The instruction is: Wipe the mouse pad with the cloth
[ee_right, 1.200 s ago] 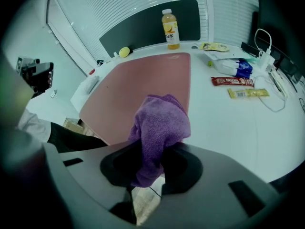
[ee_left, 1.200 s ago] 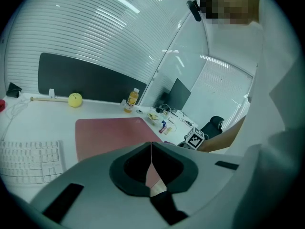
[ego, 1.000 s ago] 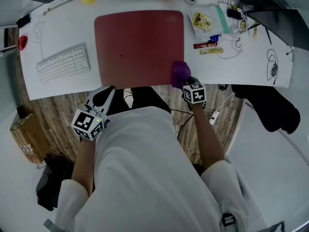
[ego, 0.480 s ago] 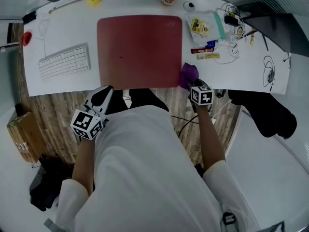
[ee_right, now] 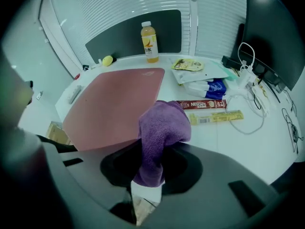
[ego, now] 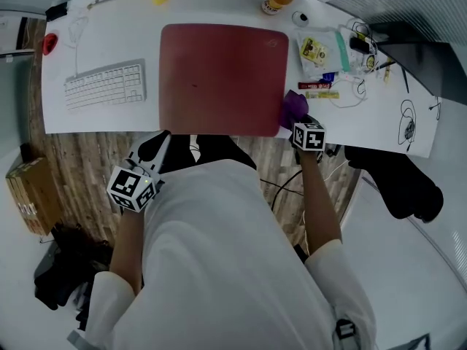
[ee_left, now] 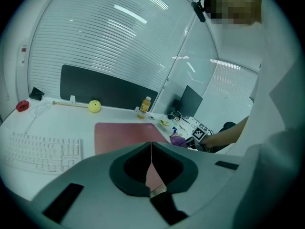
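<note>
My left gripper [ee_left: 151, 151], jaws pressed together on nothing, hangs before the white desk's [ego: 102, 126] near edge. My right gripper [ee_right: 148, 173] pinches the purple fleecy cloth [ee_right: 162, 128] just beside the dark red rectangular mouse pad's [ego: 222, 79] near right corner. Drifting right could, I judge, sweep away the red sachet stick [ee_right: 202, 104]. Leftward the pad lies bare, reaching the desk's near edge.

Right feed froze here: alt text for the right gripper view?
The right gripper is shut on a purple cloth by the red mouse pad. A Nescafe sachet, cables and an orange drink bottle sit on the desk beyond.
</note>
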A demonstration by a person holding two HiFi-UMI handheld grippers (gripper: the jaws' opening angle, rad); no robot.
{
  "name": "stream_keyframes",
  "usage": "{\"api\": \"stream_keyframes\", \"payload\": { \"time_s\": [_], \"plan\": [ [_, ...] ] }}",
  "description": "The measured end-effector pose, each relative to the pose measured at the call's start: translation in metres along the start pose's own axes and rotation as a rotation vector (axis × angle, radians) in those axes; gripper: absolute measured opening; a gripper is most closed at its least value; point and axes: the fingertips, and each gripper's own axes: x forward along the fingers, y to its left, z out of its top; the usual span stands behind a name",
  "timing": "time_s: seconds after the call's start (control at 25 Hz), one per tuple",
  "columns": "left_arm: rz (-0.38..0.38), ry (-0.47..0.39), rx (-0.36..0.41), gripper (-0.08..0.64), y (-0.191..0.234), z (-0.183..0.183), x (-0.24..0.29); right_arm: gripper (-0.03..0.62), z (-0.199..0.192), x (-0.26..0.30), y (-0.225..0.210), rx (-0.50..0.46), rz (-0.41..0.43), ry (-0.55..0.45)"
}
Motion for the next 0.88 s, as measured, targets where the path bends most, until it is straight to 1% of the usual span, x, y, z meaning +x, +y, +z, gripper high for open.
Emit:
{"api": "stream_keyframes", "payload": {
  "time_s": [0.2,0.48,0.68,0.88],
  "plan": [
    [0.017,0.001,-0.019,0.021,0.025,-0.004,-0.015,0.118,0.005,0.018,0.009,0.004,-0.045,0.038],
    [0.014,0.003,-0.043,0.021,0.051,-0.008,-0.028,0.118,0.015,0.020,0.026,-0.006,-0.126,0.081],
    [-0.004,0.000,-0.052,0.021,0.067,-0.008,-0.033,0.118,0.017,0.029,0.043,-0.006,-0.113,0.090],
    [-0.022,-0.003,-0.056,0.021,0.079,-0.005,-0.034,0.118,0.026,0.029,0.057,-0.014,-0.145,0.111]
  ]
}}
